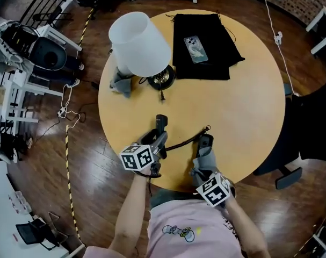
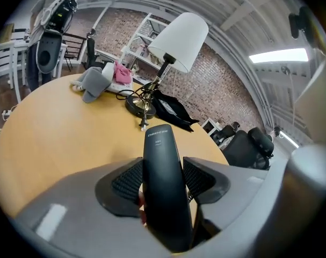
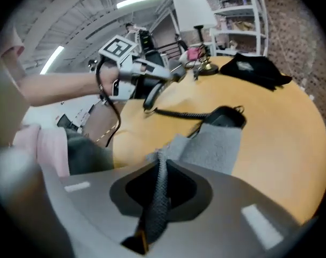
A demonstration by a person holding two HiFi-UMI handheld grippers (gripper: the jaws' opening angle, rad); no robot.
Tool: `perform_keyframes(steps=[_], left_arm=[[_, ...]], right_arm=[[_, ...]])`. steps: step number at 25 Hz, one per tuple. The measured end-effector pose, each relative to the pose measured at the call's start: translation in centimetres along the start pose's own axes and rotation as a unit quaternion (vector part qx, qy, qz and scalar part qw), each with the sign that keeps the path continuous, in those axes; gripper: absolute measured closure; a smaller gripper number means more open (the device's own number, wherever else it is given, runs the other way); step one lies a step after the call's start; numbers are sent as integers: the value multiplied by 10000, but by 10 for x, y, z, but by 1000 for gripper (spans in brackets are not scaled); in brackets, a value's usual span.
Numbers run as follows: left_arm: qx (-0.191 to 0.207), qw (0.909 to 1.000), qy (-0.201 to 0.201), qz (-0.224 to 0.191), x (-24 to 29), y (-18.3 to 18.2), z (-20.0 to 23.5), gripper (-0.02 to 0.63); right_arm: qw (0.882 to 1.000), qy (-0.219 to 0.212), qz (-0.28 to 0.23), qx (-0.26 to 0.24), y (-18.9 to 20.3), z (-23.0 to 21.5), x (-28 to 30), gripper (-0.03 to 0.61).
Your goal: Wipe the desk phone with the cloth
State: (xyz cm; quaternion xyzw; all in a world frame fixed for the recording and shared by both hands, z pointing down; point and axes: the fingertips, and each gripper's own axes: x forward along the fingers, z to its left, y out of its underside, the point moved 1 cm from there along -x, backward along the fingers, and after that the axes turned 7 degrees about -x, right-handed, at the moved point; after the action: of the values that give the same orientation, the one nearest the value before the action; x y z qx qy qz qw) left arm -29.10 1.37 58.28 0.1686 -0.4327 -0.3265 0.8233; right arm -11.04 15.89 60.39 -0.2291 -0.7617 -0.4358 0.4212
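Observation:
On the round wooden table (image 1: pixel 248 106), near its front edge, lies the phone's black base (image 1: pixel 205 141). A coiled cord (image 1: pixel 183 142) runs from it to the black handset (image 1: pixel 161 123). My left gripper (image 1: pixel 160 140) is shut on that handset (image 2: pixel 160 144), with the pads of the left gripper (image 2: pixel 163 183) pressing both of its sides. My right gripper (image 1: pixel 203 164) is shut on a grey cloth (image 1: pixel 206 157), which drapes over the near end of the base. In the right gripper view the right gripper (image 3: pixel 158 190) pinches a fold of the cloth (image 3: pixel 214 147) in front of the base (image 3: pixel 228 117).
A white-shaded lamp (image 1: pixel 141 44) stands at the table's far left, with a second grey cloth (image 1: pixel 121 83) beside its foot. A black pouch (image 1: pixel 203 47) with a smartphone (image 1: pixel 195 49) on it lies at the back. A dark office chair (image 1: pixel 308 128) stands to the right.

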Motion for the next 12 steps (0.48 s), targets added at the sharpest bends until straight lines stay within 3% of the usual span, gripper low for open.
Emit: perform_keyframes(steps=[3, 6, 8, 10, 12], left_arm=[[156, 9997, 88, 140, 0, 3, -6, 371], [405, 9983, -118, 404, 3, 13, -7, 371], [552, 9957, -366, 653, 8, 23, -3, 371], [618, 9932, -564, 804, 14, 30, 0, 371], [633, 9924, -667, 812, 17, 34, -1, 371]], right_arm=[[9997, 186, -119, 140, -9, -14, 3, 549], [9915, 939, -703, 559, -51, -66, -18, 549], [9859, 1311, -780, 686, -63, -93, -23, 549], [9858, 1356, -607, 782, -61, -100, -13, 549], [9894, 1141, -434, 791, -52, -85, -3, 549]])
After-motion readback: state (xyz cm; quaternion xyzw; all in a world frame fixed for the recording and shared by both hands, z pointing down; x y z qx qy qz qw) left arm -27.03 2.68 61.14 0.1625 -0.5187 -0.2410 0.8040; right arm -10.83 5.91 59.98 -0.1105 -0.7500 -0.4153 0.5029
